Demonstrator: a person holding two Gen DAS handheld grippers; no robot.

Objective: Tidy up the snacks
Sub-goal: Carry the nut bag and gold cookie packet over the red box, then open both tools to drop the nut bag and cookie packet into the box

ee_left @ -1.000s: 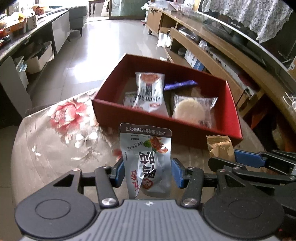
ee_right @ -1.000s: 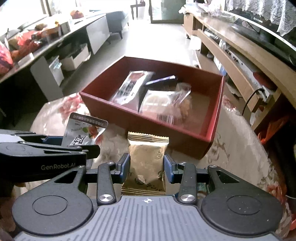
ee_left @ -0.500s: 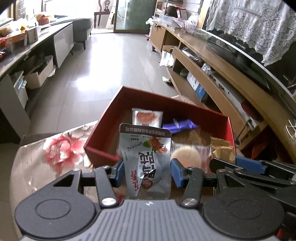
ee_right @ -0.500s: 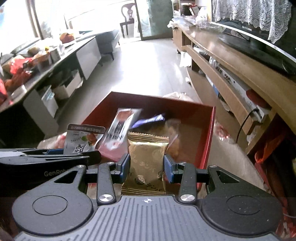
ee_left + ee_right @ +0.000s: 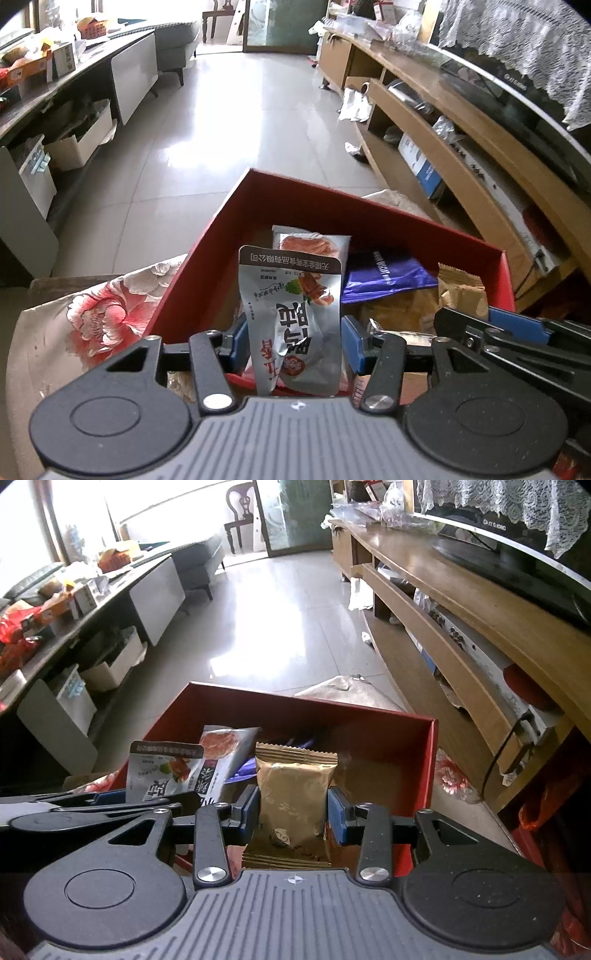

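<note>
My left gripper [image 5: 293,343] is shut on a silver snack pouch [image 5: 291,317] with red print, held upright over the near part of the red box [image 5: 221,218]. My right gripper [image 5: 293,808] is shut on a gold snack packet [image 5: 293,797], also upright above the red box [image 5: 430,760]. Inside the box lie a white pouch with a red picture [image 5: 314,242], a purple wrapper [image 5: 384,275] and more packets, partly hidden by the held snacks. In the left wrist view the gold packet [image 5: 460,295] shows at the right; in the right wrist view the silver pouch [image 5: 162,771] shows at the left.
The box sits on a table covered by a floral cloth [image 5: 92,317]. Beyond lies a shiny tiled floor [image 5: 236,125]. A long wooden shelf unit [image 5: 461,147] runs along the right, and a grey cabinet [image 5: 136,81] with clutter stands on the left.
Both grippers have moved forward with their snacks, from in front of the box's near wall to above its inside. The box now fills less of the view ahead.
</note>
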